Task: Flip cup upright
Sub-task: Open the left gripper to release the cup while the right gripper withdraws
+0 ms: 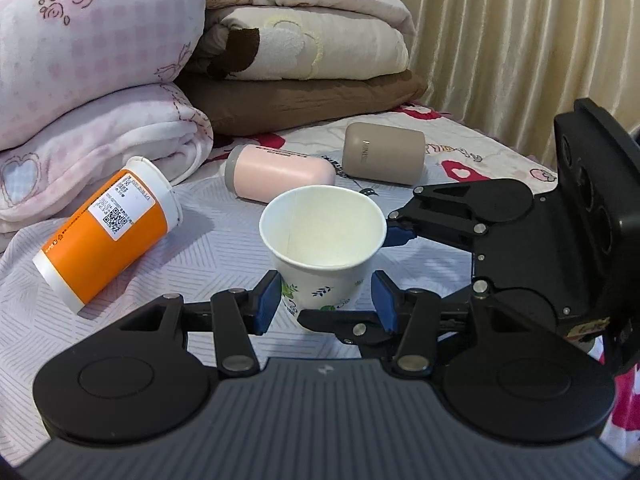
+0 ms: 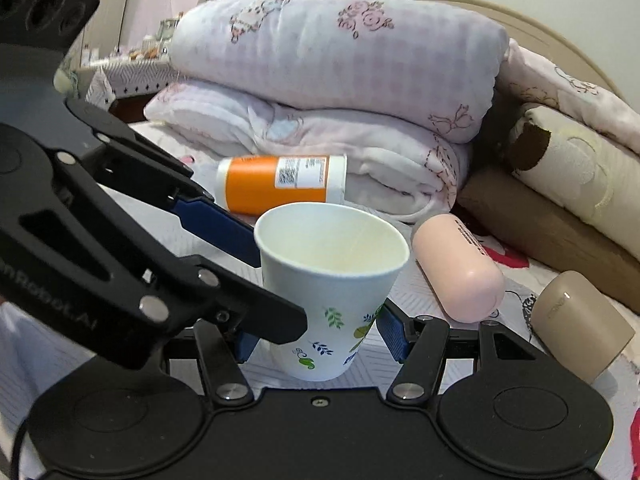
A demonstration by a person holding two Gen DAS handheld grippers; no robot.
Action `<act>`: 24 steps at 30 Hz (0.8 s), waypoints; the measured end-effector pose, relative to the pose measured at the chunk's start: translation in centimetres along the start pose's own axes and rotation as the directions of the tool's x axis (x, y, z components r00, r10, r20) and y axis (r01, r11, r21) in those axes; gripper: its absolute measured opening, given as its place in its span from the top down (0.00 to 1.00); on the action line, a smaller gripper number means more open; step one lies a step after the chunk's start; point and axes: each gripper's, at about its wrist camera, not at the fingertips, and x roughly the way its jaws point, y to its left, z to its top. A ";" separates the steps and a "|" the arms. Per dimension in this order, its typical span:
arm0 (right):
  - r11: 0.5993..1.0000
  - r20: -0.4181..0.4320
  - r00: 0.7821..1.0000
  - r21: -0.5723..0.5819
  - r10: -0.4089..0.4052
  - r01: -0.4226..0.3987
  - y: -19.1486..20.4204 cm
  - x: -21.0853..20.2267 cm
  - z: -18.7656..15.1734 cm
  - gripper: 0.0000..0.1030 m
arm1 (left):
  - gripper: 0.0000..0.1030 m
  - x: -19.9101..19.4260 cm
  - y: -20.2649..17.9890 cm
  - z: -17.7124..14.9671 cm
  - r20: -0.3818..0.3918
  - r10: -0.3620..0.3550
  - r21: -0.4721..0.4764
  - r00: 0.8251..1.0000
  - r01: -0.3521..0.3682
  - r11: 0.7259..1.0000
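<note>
A white paper cup with leaf prints (image 1: 323,252) stands upright on the bed, mouth up; it also shows in the right wrist view (image 2: 332,280). My left gripper (image 1: 325,300) is open, its blue pads (image 1: 267,300) on either side of the cup's lower half with small gaps. My right gripper (image 2: 318,338) is also open around the cup's base, and shows from the side in the left wrist view (image 1: 388,272). In the right wrist view the left gripper (image 2: 240,276) reaches in from the left; its blue far finger (image 2: 216,224) lies against the cup's rim.
An orange and white cup (image 1: 108,230) lies on its side to the left. A pink bottle (image 1: 280,174) and a beige cup (image 1: 384,154) lie on their sides behind. Folded blankets (image 1: 96,80) are stacked at the back; a curtain (image 1: 520,40) hangs to the right.
</note>
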 end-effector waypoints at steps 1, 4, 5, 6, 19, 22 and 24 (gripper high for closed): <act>1.000 -0.002 1.000 -0.006 0.000 0.000 0.0 0.2 0.0 0.36 | 0.53 0.1 0.1 0.0 0.000 -0.001 -0.003 1.000 0.001 1.000; 0.999 -0.009 1.000 -0.033 -0.010 0.010 0.1 0.6 -0.1 0.36 | 0.53 0.5 0.5 0.0 -0.006 -0.005 -0.027 1.000 0.005 1.000; 0.999 -0.012 1.000 -0.034 -0.010 0.010 0.0 0.7 0.0 0.36 | 0.53 0.7 0.6 -0.1 -0.008 -0.005 -0.032 1.000 0.004 0.999; 0.999 -0.017 1.000 -0.031 -0.009 0.009 0.0 0.8 0.0 0.36 | 0.53 0.8 0.7 -0.2 -0.010 -0.006 -0.039 1.000 0.005 0.999; 1.000 -0.048 0.999 -0.011 0.000 -0.001 -0.2 1.1 0.1 0.35 | 0.54 1.6 1.3 -0.4 -0.028 -0.011 -0.112 1.000 0.007 0.994; 1.000 -0.056 0.998 -0.013 0.000 -0.001 -0.3 1.1 0.3 0.35 | 0.54 1.6 1.3 -0.2 -0.040 -0.009 -0.116 0.999 0.005 0.993; 1.000 -0.057 0.998 -0.011 0.003 -0.004 -0.3 1.0 0.4 0.34 | 0.54 1.5 1.2 0.0 -0.042 -0.011 -0.116 0.999 0.006 0.993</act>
